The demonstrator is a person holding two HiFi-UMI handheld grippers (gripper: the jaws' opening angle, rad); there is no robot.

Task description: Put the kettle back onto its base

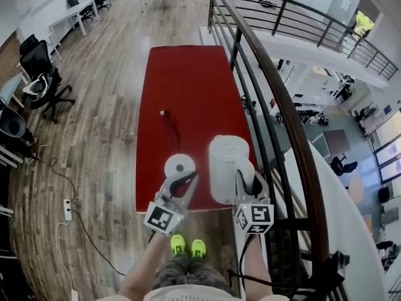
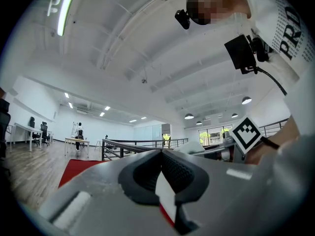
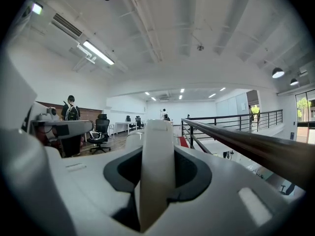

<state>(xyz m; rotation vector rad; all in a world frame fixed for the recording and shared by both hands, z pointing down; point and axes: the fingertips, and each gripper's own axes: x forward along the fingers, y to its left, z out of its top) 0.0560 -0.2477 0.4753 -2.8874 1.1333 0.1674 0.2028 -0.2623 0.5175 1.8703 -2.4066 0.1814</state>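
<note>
Gripping the white kettle (image 1: 224,165) by its handle (image 3: 157,171), the right claw (image 1: 249,182) holds it upright over the near right part of a red tabletop (image 1: 188,86). The right gripper view shows the pale handle clamped between the dark pads, with the kettle's body just beyond. The kettle's round white base (image 1: 180,164) lies on the tabletop just to the left of the kettle and apart from it, and a thin cord (image 1: 170,125) runs from it toward the middle of the red surface. The left claw (image 1: 185,179) sits at the base's near edge; its own view shows the jaws meeting at the tips with nothing gripped. A dark metal railing (image 1: 276,86) runs along the tabletop's right side above an open lower floor. Black office chairs (image 1: 41,74) stand on the wooden floor (image 1: 106,105) to the left, and the person's yellow shoes (image 1: 188,246) show below the grippers.
</note>
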